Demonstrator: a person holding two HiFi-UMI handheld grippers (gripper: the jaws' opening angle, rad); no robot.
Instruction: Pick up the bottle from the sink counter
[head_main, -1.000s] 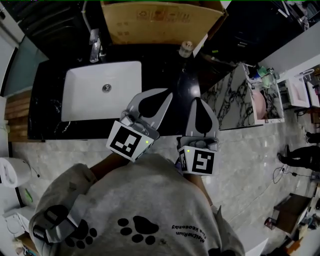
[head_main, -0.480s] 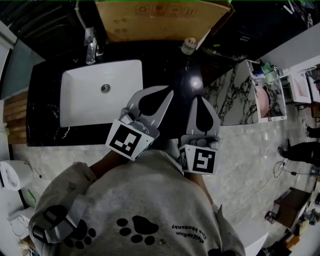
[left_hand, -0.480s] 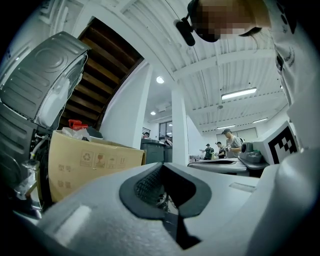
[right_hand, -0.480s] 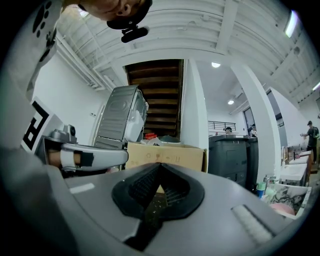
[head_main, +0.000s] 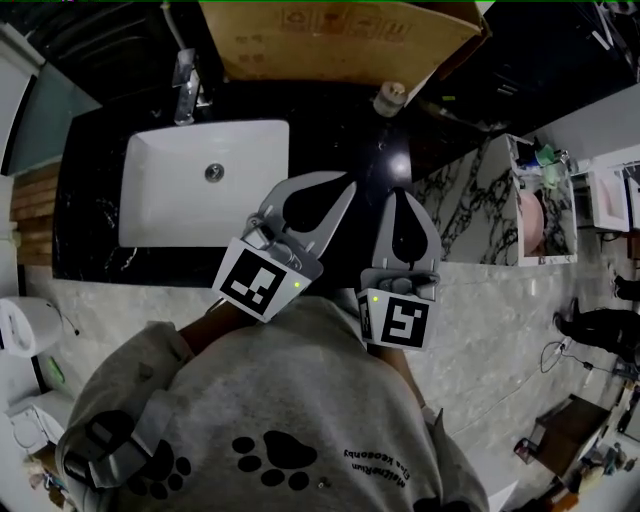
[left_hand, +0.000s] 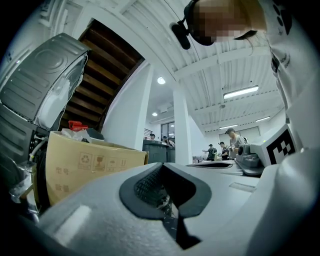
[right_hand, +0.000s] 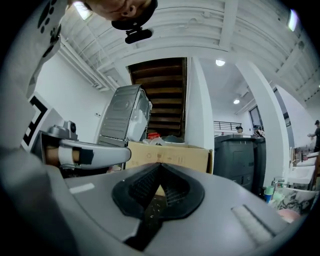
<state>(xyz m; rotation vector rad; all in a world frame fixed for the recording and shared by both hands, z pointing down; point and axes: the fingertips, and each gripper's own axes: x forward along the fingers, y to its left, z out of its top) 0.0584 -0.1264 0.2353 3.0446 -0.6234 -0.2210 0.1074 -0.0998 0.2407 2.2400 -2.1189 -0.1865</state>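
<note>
Only the head view is showing the bottle (head_main: 389, 97), standing at the black counter's (head_main: 90, 250) far edge, right of the sink (head_main: 160, 205). The left gripper (head_main: 343, 183) and right gripper (head_main: 400, 196) are hovering nearer, fingers together, empty. Gripper views are showing a cardboard box (left_hand: 90, 165) ahead.
</note>
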